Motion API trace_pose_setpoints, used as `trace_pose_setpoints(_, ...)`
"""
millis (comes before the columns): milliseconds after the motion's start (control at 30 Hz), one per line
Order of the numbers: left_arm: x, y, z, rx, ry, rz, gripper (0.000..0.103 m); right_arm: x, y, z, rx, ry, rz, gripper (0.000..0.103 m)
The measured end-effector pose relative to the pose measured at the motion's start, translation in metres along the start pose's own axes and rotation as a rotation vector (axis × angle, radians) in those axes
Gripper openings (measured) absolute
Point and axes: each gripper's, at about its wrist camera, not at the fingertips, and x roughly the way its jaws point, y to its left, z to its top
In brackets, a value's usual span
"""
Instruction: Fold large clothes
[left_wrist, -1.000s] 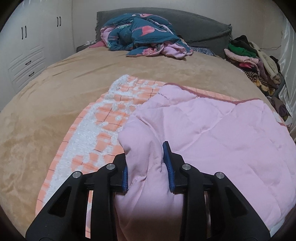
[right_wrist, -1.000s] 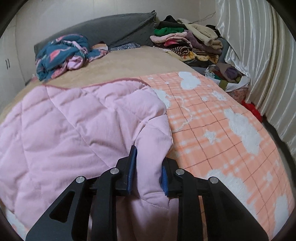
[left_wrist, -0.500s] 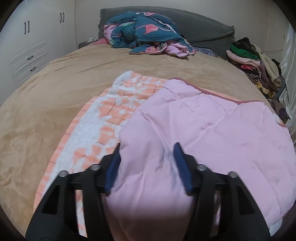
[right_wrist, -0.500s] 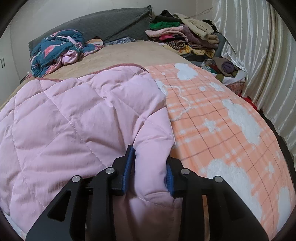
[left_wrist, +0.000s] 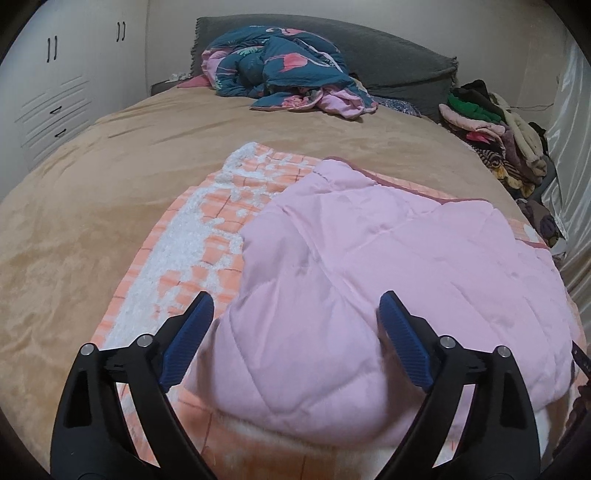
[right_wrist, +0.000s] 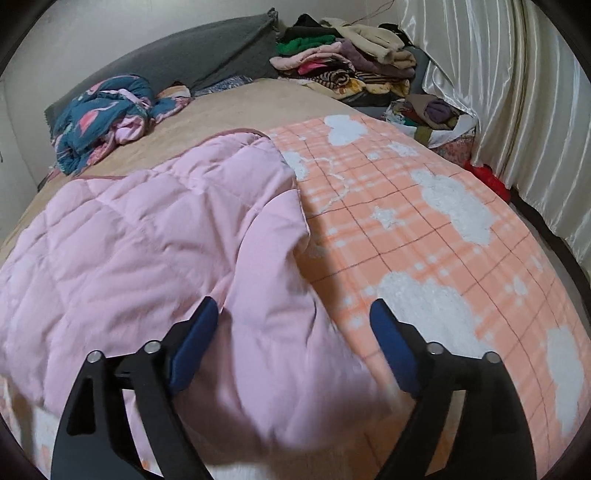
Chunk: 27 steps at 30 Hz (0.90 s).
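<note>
A pink quilted blanket (left_wrist: 369, 258) (right_wrist: 147, 240) lies folded over its own orange-and-white checked side (left_wrist: 207, 236) (right_wrist: 424, 221) on the tan bed. My left gripper (left_wrist: 295, 306) hangs over the pink layer's near left corner; its jaws are opening wide, and the blue pads stand clear of the fabric that bulges between them. My right gripper (right_wrist: 293, 314) is over the near right corner, where pink meets the checked side. Its jaws are opening too, and the cloth has slipped free of the pads.
The tan bedspread (left_wrist: 92, 206) stretches to the left and far side. A crumpled teal and pink quilt (left_wrist: 280, 66) (right_wrist: 107, 114) lies by the grey headboard cushion (left_wrist: 388, 55). Piled clothes (left_wrist: 495, 133) (right_wrist: 343, 62) sit at the far right corner, with white curtains (right_wrist: 524, 92) alongside and white cupboards (left_wrist: 55, 85) to the left.
Both grippers went from shut on the pink blanket's near edge to wide open, letting it go. The released fabric settled onto the bed, and both grippers drew back a little.
</note>
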Motion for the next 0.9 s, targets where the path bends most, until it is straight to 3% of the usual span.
trace_pose_setpoints(133, -0.015, 0.001, -0.007, -0.026, -0.006, -0.022, 0.093, -0.029, -0.002, -0.008, 0.012, -0.039, 0.064, 0.098)
trace_pose_setpoints(500, -0.043, -0.002, -0.045, -0.079, -0.014, -0.004, 0.093, -0.088, 0.014, -0.038, 0.024, -0.094, 0.211, 0.099)
trace_pose_setpoints(700, -0.049, 0.002, -0.063, -0.152, 0.002, -0.056, 0.093, -0.091, 0.015, -0.055, 0.071, -0.074, 0.247, 0.099)
trace_pose_setpoints(900, -0.027, 0.005, -0.078, -0.258, 0.067, -0.177, 0.093, -0.074, 0.006, -0.072, 0.195, -0.012, 0.28, 0.099)
